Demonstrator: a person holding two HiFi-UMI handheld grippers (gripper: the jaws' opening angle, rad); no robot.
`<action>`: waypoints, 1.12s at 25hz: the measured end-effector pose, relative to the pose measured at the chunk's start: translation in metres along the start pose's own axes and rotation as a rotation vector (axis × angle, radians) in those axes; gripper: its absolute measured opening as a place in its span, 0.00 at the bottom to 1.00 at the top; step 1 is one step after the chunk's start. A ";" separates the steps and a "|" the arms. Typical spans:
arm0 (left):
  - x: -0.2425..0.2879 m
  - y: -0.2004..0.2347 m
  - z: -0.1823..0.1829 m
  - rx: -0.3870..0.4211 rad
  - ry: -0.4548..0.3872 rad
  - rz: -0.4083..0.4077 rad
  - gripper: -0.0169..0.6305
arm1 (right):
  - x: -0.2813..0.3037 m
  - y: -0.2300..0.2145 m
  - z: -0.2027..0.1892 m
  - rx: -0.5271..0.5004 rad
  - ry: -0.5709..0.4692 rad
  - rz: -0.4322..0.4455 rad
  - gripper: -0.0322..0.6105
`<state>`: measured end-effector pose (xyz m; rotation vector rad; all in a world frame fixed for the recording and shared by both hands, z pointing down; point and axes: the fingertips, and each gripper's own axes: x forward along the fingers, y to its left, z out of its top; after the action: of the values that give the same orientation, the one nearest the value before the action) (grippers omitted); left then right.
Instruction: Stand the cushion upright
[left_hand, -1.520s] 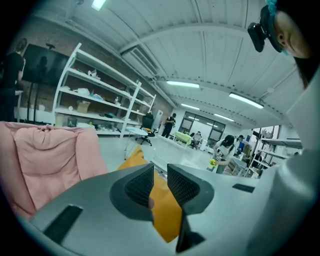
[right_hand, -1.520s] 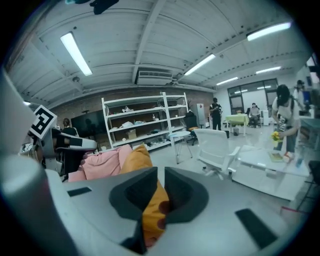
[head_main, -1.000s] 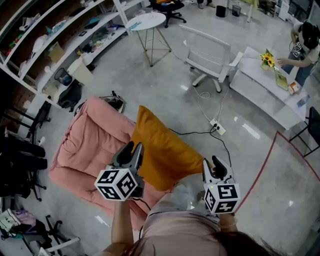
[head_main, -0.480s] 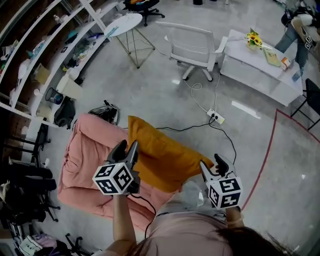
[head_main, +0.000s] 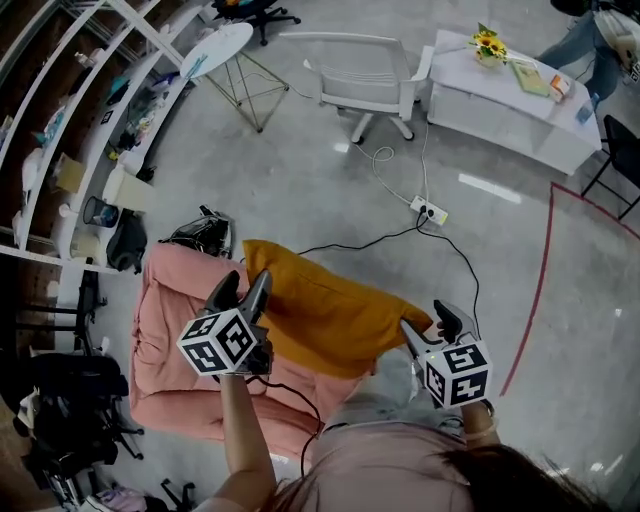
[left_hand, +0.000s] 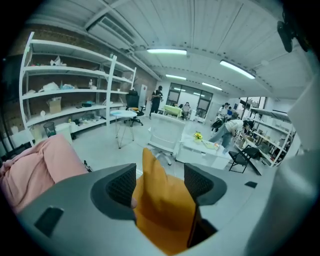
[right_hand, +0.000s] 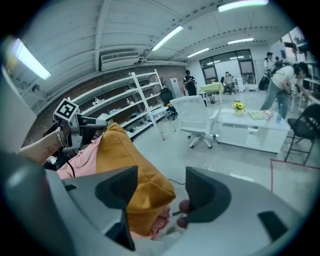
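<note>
Our left claw (head_main: 245, 282) has just been opening. Its jaws stand apart, with a pointed corner of the orange cushion (head_main: 330, 315) loose between them. Our right claw (head_main: 428, 322) has likewise just been opening, and the cushion's other end sits in its gap, close to one jaw and clear of the other. The cushion rests on the right side of the pink pad (head_main: 165, 330) on the floor, stretched between both claws.
</note>
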<state>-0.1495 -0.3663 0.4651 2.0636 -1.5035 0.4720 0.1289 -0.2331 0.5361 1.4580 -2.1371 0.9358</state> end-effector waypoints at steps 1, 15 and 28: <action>0.004 0.002 0.000 0.002 0.010 -0.001 0.47 | 0.002 -0.001 -0.003 0.015 0.006 0.005 0.50; 0.049 0.013 -0.022 -0.009 0.179 -0.137 0.57 | 0.012 0.003 -0.023 0.316 0.015 0.129 0.53; 0.057 0.002 -0.039 0.026 0.292 -0.259 0.55 | 0.025 0.021 -0.043 0.387 0.080 0.174 0.58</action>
<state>-0.1317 -0.3867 0.5287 2.0664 -1.0514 0.6587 0.0977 -0.2144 0.5756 1.3850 -2.1324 1.5148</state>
